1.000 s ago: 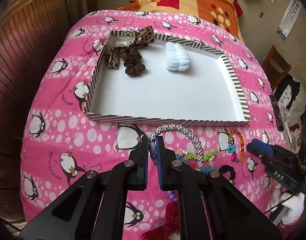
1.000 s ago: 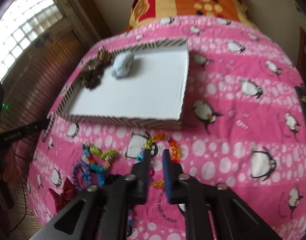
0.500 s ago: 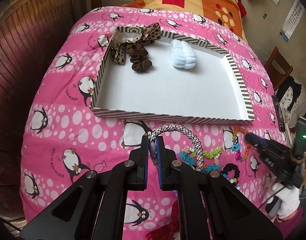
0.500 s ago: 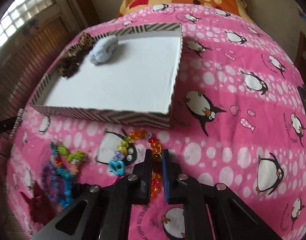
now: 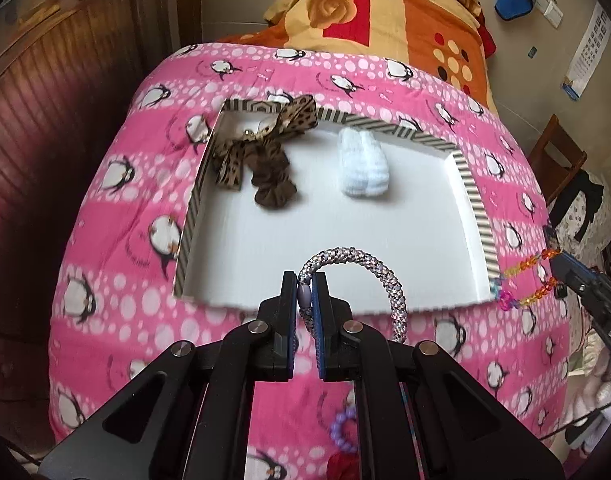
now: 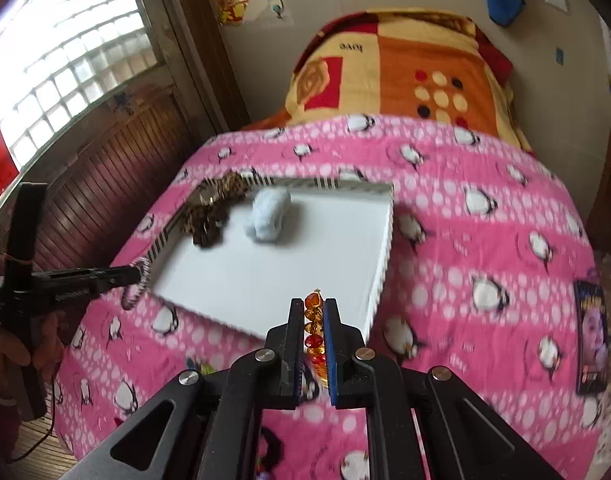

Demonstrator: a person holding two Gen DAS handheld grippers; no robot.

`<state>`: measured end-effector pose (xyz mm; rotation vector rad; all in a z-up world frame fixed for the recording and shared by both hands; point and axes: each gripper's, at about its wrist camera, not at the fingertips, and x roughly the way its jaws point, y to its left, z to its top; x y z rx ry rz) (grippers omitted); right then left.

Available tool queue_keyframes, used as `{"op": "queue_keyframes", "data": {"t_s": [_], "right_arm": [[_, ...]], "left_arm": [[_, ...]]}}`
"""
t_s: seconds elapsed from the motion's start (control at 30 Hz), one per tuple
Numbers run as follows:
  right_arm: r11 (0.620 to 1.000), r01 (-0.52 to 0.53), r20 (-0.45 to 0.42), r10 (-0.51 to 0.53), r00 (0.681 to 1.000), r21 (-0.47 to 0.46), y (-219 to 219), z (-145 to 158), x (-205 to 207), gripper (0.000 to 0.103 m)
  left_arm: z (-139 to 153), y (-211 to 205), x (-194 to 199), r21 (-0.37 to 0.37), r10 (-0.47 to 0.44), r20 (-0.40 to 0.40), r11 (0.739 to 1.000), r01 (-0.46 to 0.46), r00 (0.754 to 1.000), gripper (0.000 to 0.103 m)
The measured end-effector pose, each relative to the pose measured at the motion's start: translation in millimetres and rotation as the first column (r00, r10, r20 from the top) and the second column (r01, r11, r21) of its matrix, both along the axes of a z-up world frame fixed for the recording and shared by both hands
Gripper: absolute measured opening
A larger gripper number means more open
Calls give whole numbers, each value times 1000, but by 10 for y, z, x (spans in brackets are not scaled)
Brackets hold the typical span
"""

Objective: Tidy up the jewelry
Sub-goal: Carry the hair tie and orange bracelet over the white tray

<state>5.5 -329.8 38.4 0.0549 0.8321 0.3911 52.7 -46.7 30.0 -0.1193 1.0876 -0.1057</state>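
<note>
A white tray with a striped rim (image 5: pixel 475 200) lies on the pink penguin blanket; it also shows in the right wrist view (image 6: pixel 381 256). In it lie a leopard-print bow scrunchie (image 5: pixel 261 156) and a pale blue fluffy scrunchie (image 5: pixel 363 164). My left gripper (image 5: pixel 304 280) is shut on a silver braided bracelet (image 5: pixel 377 272), lifted over the tray's near edge. My right gripper (image 6: pixel 314 308) is shut on an orange and red bead bracelet (image 6: pixel 314 320), held above the tray's near right corner. That bracelet hangs at the right in the left wrist view (image 5: pixel 525 280).
A purple bead ring (image 5: pixel 341 428) and a red piece (image 5: pixel 345 464) lie on the blanket under my left gripper. An orange patterned quilt (image 6: pixel 405 72) is piled at the bed's far end. A wooden chair (image 5: pixel 557 160) stands on the right. A booklet (image 6: pixel 591 328) lies at the blanket's right edge.
Both grippers lifted their bracelets off the blanket and moved forward toward the tray. The right gripper closed on the bead bracelet and raised it.
</note>
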Motion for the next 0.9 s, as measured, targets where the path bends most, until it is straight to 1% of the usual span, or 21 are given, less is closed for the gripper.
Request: {"op": "queue_keyframes", "data": {"t_s": [0.1,0.2,0.43,0.57,0.63,0.77,0.9], "right_arm": [[1000,-14,3,14,1000,13,60,57,138,8],[999,-33,-6,33,999,8,192,24,283,8],[995,-90,-71,87,994,-38,532,-258,687,8],[992,-119,-103,115,988,-33,648,-409,972,8],[991,-128,-108,122,987,-47,702,-466,1141,8],[991,-101,-109,91,990,-85,726,-589,1536,8],[994,-55,-100,45,994,-95,700,-686,1861,8]], "left_arm": [[-30,-23,162,14,3,0,1000,-3,1000,6],[-94,-45,326,31,7,-6,999,-7,1000,6],[-347,-121,778,65,8,-42,998,-5,999,6],[-493,-142,1019,80,15,-68,997,-9,998,6],[-555,-147,1142,81,21,-78,997,-15,997,6],[-634,-137,1316,83,36,-85,996,-29,996,6],[-673,-128,1441,77,45,-85,996,-39,995,6]]}}
